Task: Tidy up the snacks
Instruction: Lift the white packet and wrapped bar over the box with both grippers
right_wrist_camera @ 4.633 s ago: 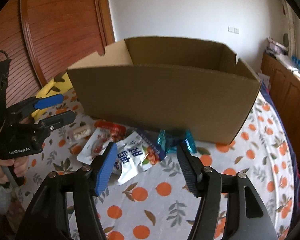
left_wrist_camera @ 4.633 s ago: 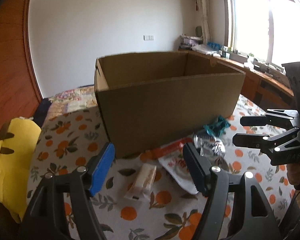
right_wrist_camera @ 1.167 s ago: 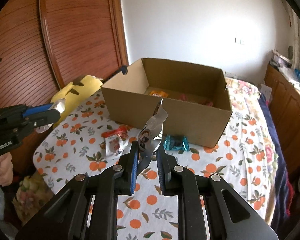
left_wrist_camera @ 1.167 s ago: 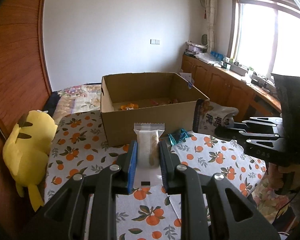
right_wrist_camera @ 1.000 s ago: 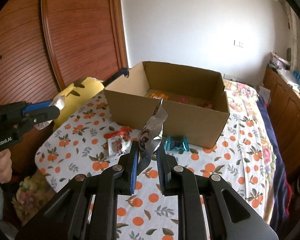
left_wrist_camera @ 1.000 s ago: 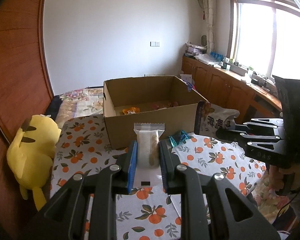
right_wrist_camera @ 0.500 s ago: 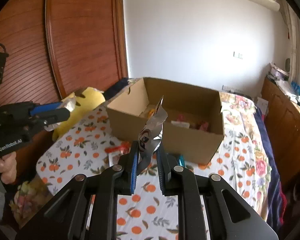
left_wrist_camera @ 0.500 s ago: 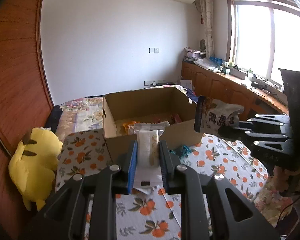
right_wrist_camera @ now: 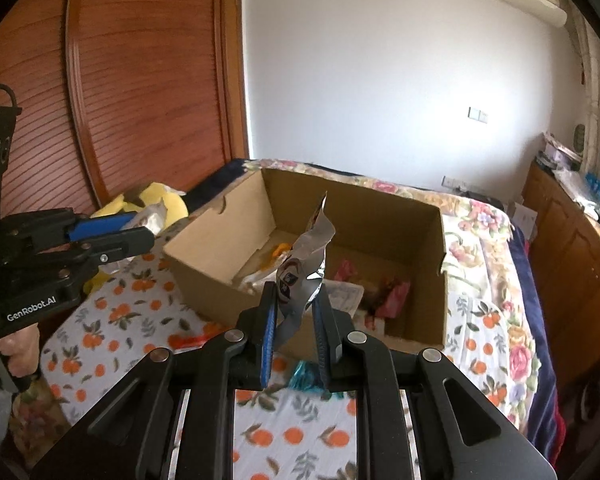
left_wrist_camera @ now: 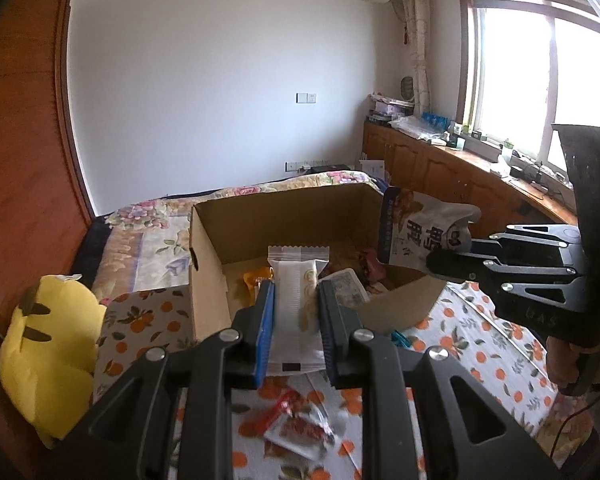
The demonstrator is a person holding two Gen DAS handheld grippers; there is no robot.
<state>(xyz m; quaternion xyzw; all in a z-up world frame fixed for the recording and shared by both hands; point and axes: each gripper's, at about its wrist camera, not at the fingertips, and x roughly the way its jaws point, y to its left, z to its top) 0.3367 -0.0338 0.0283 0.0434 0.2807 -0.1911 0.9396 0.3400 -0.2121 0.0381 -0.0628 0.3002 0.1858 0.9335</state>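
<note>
Ahead, cardboard box [left_wrist_camera: 204, 280]; left tool [left_wrist_camera: 296, 320] pinching white wafer packet [left_wrist_camera: 296, 300], right tool [right_wrist_camera: 296, 320] pinching silver pouch [right_wrist_camera: 304, 264].

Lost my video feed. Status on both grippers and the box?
Left gripper shut on white packet. Right gripper shut on silver pouch. Cardboard box open ahead. Nothing in the way.

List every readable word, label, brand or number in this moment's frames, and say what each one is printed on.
"GenRobot.AI": white lettering on the black body of the left gripper, in the right wrist view.
"DAS": faint embossed letters on the body of the right gripper, in the left wrist view; uncertain.
Large dark characters on the white and blue pouch the right gripper holds: not Latin, warped, unreadable.
White wrapped snack in the left gripper: print too small.
Packets inside the cardboard box: blurred.
</note>
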